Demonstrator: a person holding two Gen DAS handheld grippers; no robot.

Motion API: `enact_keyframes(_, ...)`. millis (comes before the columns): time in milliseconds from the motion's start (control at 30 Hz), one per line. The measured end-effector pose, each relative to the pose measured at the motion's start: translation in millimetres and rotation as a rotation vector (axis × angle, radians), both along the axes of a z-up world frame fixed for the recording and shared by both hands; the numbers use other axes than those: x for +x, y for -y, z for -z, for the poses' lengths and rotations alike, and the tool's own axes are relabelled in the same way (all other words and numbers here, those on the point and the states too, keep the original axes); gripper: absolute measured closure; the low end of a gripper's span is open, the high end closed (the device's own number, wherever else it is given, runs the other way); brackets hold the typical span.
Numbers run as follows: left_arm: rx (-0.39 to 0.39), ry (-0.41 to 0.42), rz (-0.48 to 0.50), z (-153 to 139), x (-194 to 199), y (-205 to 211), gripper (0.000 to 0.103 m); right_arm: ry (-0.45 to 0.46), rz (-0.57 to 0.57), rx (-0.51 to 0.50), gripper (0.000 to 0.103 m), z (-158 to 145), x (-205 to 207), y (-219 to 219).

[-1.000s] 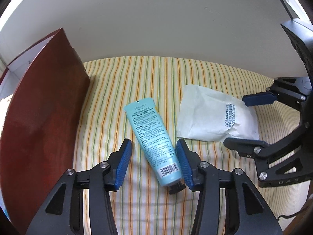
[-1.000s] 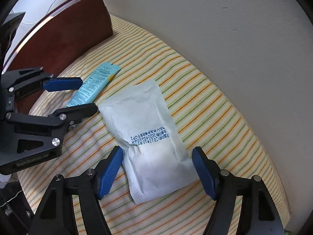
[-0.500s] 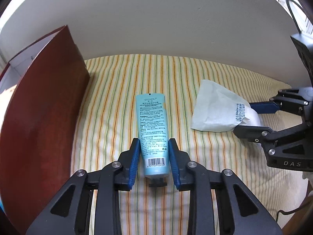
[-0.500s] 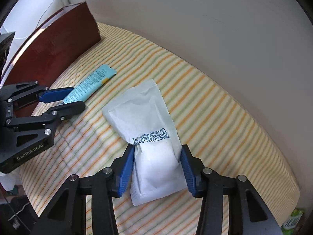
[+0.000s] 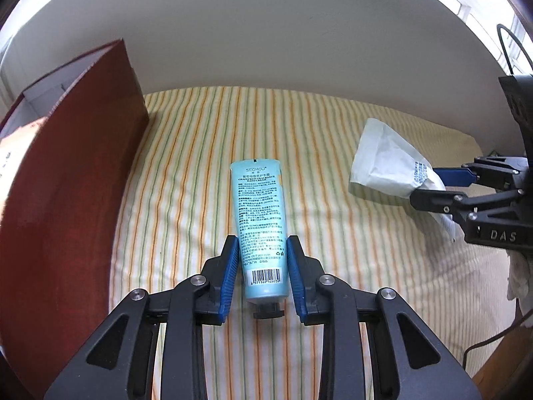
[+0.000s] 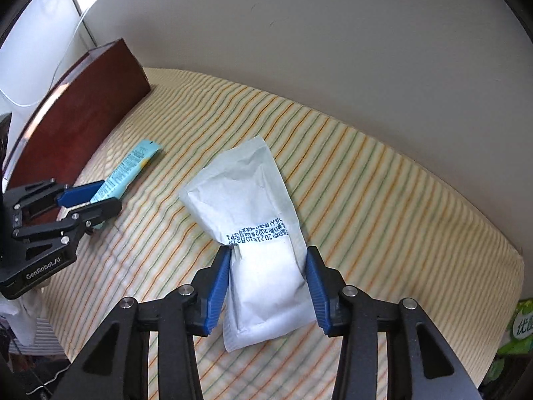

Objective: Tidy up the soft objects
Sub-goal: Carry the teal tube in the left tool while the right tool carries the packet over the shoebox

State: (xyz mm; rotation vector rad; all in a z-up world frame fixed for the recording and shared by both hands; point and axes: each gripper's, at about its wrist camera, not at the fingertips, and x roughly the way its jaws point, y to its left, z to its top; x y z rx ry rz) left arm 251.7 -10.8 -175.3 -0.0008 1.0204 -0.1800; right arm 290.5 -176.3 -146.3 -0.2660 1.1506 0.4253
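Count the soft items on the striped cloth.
2. Tube near the red box, in the left hand-held gripper; pouch to its right, in the right hand-held gripper. The box may hide more.

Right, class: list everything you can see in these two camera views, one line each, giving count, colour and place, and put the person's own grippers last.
hand cream tube: one, light blue, on the striped cloth near the box, clamped by the left gripper.
pouch: one, white with blue print, right of the tube, squeezed by the right gripper.
box: one, dark red-brown, standing at the cloth's left edge.
striped cloth: one, cream with orange and green stripes, covering the surface.
wall: one, off-white, behind.
left gripper: one, black with blue pads, shut.
right gripper: one, black with blue pads, shut.
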Motion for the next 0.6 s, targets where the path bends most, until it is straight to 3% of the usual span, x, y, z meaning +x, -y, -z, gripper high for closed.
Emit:
enact_keyframes(333,-0.026,0.089,0.032,-59,-39,-2,0.076,0.073,-0.012,0.039,0.062,-39,-12,-16)
enact_keyframes(600,-0.049,0.189,0.016,-115,-74,-36,0.076,0.152,-0.078,0.109,0.062,-90,-35,-54)
